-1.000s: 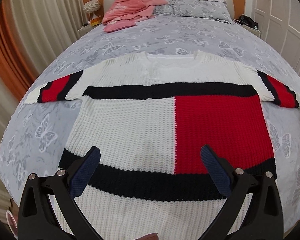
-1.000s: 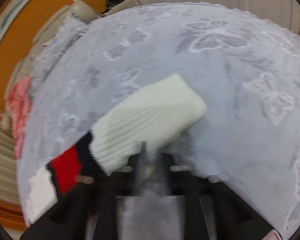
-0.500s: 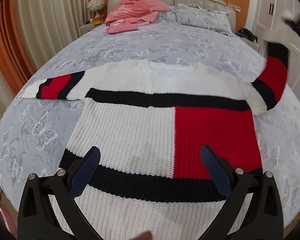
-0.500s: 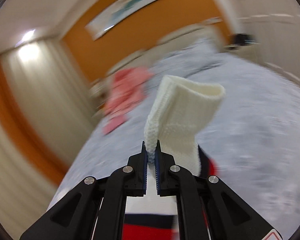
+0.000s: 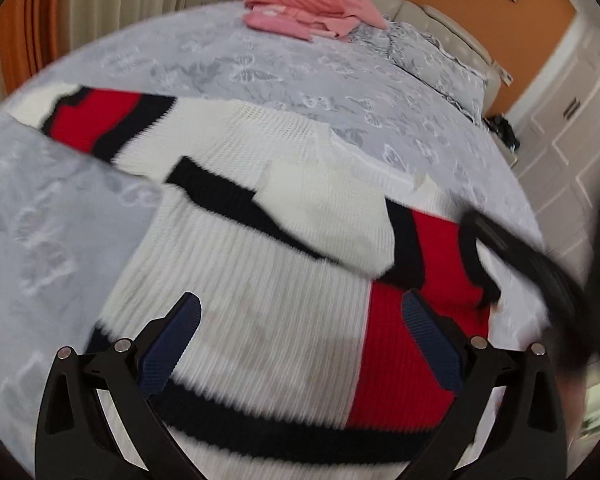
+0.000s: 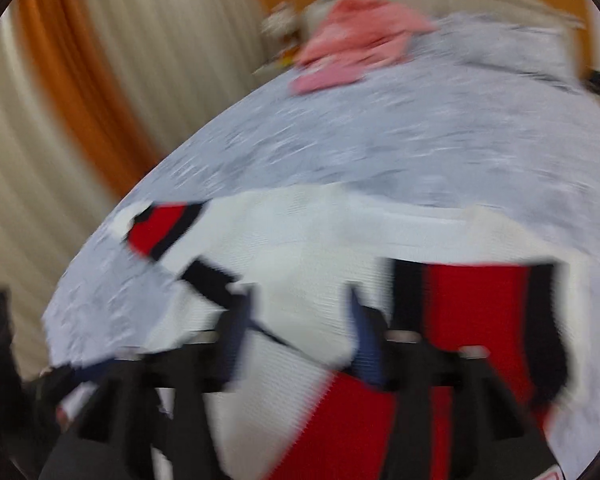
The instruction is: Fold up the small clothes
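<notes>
A white knit sweater (image 5: 260, 280) with black stripes and a red panel lies flat on the grey bed (image 5: 60, 220). Its right sleeve (image 5: 328, 216) is folded across the chest, white cuff toward the middle. The other sleeve (image 5: 96, 120) stretches out to the left. My left gripper (image 5: 300, 300) hangs open over the sweater's lower half, holding nothing. My right gripper (image 6: 300, 304) is blurred just above the folded cuff (image 6: 308, 280). Its jaws are opening, and the cuff lies under them without being pinched. In the left wrist view it shows as a black smear at the right.
Pink clothes (image 5: 308, 12) are piled near the headboard beside a grey pillow (image 5: 428, 56). Curtains (image 6: 80, 100) hang along the left side of the bed. White wardrobe doors (image 5: 572, 128) stand to the right. Bare grey bedcover surrounds the sweater.
The right gripper lifted the right sleeve by its cuff, swung it over onto the sweater's chest and parted its jaws, letting go. The left gripper shifted and rolled, still open.
</notes>
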{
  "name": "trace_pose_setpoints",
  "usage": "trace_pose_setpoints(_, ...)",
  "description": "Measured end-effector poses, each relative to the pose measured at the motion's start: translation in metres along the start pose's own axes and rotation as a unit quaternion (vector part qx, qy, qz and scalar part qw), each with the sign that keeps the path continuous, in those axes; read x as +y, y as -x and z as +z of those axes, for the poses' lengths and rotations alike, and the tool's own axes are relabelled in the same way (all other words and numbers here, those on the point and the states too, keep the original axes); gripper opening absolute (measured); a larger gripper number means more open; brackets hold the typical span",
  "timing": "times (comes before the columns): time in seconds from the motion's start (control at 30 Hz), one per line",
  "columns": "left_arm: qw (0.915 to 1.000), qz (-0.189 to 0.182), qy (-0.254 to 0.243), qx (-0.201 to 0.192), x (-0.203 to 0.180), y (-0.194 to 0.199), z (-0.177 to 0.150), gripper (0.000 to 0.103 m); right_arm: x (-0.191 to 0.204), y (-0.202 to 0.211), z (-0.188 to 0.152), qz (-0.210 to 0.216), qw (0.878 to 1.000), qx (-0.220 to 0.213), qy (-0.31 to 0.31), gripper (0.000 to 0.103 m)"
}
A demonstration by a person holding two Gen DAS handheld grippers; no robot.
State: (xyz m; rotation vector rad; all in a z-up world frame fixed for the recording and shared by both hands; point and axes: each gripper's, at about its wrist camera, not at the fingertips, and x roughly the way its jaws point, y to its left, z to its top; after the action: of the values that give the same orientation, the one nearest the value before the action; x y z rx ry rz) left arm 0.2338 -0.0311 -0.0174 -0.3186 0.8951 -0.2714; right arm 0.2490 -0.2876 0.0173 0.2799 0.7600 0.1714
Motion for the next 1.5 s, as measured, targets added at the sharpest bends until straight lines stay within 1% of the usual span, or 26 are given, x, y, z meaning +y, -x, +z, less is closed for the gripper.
trace_pose_setpoints(0.07,0.9999,-0.003,0.013,0.008,0.0,-0.028,0.016,0.098,-0.038,0.025,-0.02,-0.065,0.997,-0.009,-0.027,0.072)
trace_pose_setpoints(0.13,0.9987,-0.004,0.041,0.031,0.003,-0.057,0.025,0.098,-0.074,0.026,-0.038,-0.107,0.992,0.012,-0.059,0.072)
trace_pose_setpoints(0.17,0.9963,-0.022,0.067,0.048,0.006,-0.075,0.029,0.098,-0.088,0.023,-0.045,-0.115,0.99,0.024,-0.073,0.072)
trace_pose_setpoints(0.23,0.9928,-0.028,0.098,0.062,0.01,-0.098,0.031,0.096,-0.119,0.017,-0.058,-0.126,0.984,0.048,-0.115,0.072)
trace_pose_setpoints(0.3,0.988,-0.016,0.134,0.074,0.017,-0.12,0.031,0.082,-0.134,0.01,-0.064,-0.125,0.981,0.055,-0.135,0.072)
trace_pose_setpoints(0.33,0.9882,-0.007,0.137,0.067,0.017,-0.122,0.031,0.067,-0.138,0.004,-0.065,-0.124,0.981,0.056,-0.137,0.072)
trace_pose_setpoints(0.37,0.9895,0.0,0.133,0.056,0.017,-0.122,0.033,0.03,-0.141,0.0,-0.066,-0.122,0.981,0.055,-0.138,0.072)
trace_pose_setpoints(0.4,0.9906,-0.016,0.121,0.06,0.016,-0.125,0.038,0.014,-0.143,-0.006,-0.066,-0.117,0.982,0.055,-0.139,0.072)
trace_pose_setpoints(0.47,0.991,-0.034,0.116,0.057,0.021,-0.123,0.048,0.007,-0.147,-0.019,-0.068,-0.114,0.982,0.056,-0.142,0.069)
trace_pose_setpoints(0.53,0.9932,-0.045,0.103,0.03,0.025,-0.112,0.059,0.007,-0.147,-0.027,-0.066,-0.107,0.982,0.054,-0.146,0.061)
trace_pose_setpoints(0.57,0.9941,-0.042,0.098,0.016,0.028,-0.105,0.066,0.007,-0.146,-0.03,-0.063,-0.105,0.982,0.05,-0.146,0.052)
trace_pose_setpoints(0.6,0.9946,-0.04,0.096,0.006,0.032,-0.1,0.071,0.007,-0.148,-0.03,-0.061,-0.103,0.983,0.046,-0.146,0.031)
trace_pose_setpoints(0.63,0.9951,-0.035,0.093,-0.001,0.034,-0.096,0.076,0.007,-0.148,-0.031,-0.058,-0.105,0.983,0.045,-0.145,0.017)
trace_pose_setpoints(0.67,0.9961,-0.024,0.084,-0.011,0.04,-0.093,0.082,0.007,-0.151,-0.033,-0.057,-0.107,0.983,0.046,-0.145,0.011)
trace_pose_setpoints(0.77,0.9975,0.007,0.069,0.013,0.044,-0.105,0.085,0.008,-0.163,-0.032,-0.059,-0.15,0.978,0.05,-0.14,0.01)
trace_pose_setpoints(0.87,0.9967,0.039,0.039,0.059,0.048,-0.133,0.066,0.008,-0.18,-0.026,-0.074,-0.152,0.975,0.053,-0.152,0.008)
trace_pose_setpoints(0.97,0.9968,0.044,0.034,0.058,0.047,-0.14,0.054,0.008,-0.187,-0.02,-0.083,-0.153,0.974,0.05,-0.156,0.009)
trace_pose_setpoints(1.03,0.9968,0.05,0.039,0.049,0.052,-0.14,0.052,0.009,-0.187,-0.021,-0.083,-0.143,0.977,0.059,-0.15,0.015)
trace_pose_setpoints(1.1,0.9964,0.061,0.032,0.049,0.049,-0.136,0.052,0.01,-0.18,-0.015,-0.076,-0.142,0.979,0.081,-0.124,0.033)
trace_pose_setpoints(1.17,0.9974,0.054,0.021,0.042,0.048,-0.128,0.058,0.012,-0.168,0.002,-0.071,-0.14,0.983,0.08,-0.091,0.041)
trace_pose_setpoints(1.23,0.9979,0.05,0.013,0.04,0.038,-0.124,0.055,0.012,-0.158,0.032,-0.062,-0.131,0.988,0.044,-0.072,0.053)
trace_pose_setpoints(1.27,0.9979,0.047,0.011,0.043,0.037,-0.126,0.055,0.012,-0.156,0.044,-0.054,-0.129,0.989,0.019,-0.073,0.064)
trace_pose_setpoints(1.3,0.9975,0.048,0.012,0.051,0.039,-0.129,0.054,0.012,-0.157,0.049,-0.042,-0.118,0.99,0.0,-0.078,0.067)
trace_pose_setpoints(1.37,0.9969,0.048,0.017,0.059,0.043,-0.135,0.05,0.013,-0.162,0.037,-0.015,-0.093,0.992,-0.003,-0.087,0.067)
trace_pose_setpoints(1.43,0.9973,0.047,0.019,0.053,0.044,-0.135,0.046,0.013,-0.175,-0.002,0.017,-0.078,0.992,0.022,-0.097,0.065)
trace_pose_setpoints(1.5,0.9974,0.048,0.02,0.05,0.044,-0.135,0.045,0.013,-0.191,-0.048,0.033,-0.104,0.986,0.065,-0.113,0.06)
